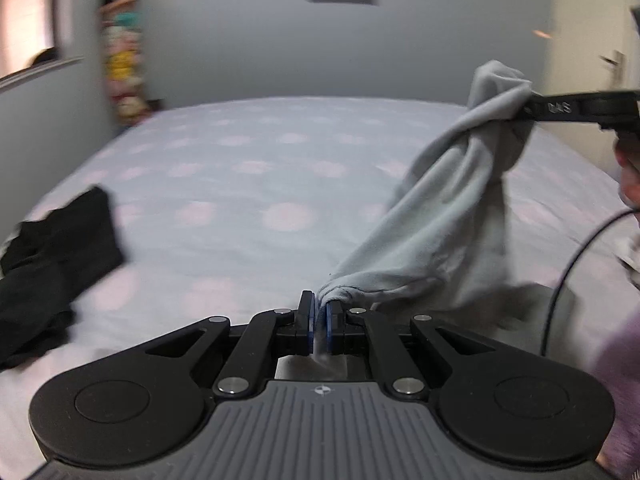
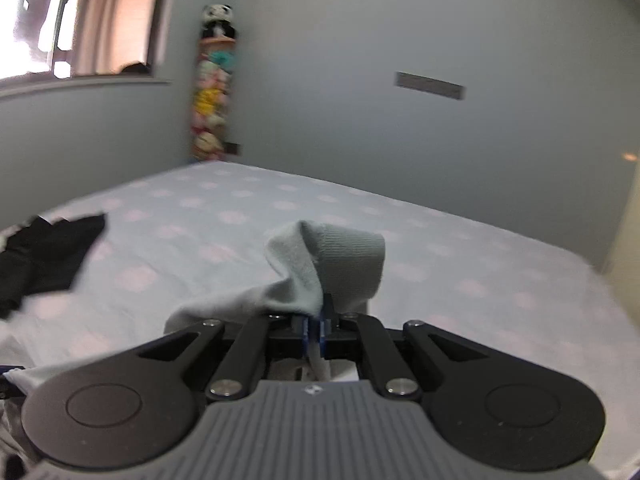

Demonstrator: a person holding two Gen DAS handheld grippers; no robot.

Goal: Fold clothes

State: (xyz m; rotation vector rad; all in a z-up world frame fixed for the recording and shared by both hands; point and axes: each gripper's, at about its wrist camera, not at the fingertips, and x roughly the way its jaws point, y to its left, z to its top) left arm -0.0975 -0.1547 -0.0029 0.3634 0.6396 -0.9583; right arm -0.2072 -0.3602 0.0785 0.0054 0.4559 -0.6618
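A light grey garment (image 1: 448, 208) hangs stretched in the air above the bed between my two grippers. My left gripper (image 1: 319, 312) is shut on one bunched edge of it. My right gripper (image 2: 315, 320) is shut on another part, where a fold of the grey garment (image 2: 328, 264) rises over the fingers; it shows from the side in the left wrist view (image 1: 532, 110) at the upper right, higher than the left one. The rest of the garment sags between them.
The bed (image 1: 248, 184) has a pale sheet with pink dots. A black garment (image 1: 52, 256) lies crumpled at the left, also in the right wrist view (image 2: 44, 256). A column of soft toys (image 2: 214, 80) stands in the far corner. A black cable (image 1: 568, 272) runs at the right.
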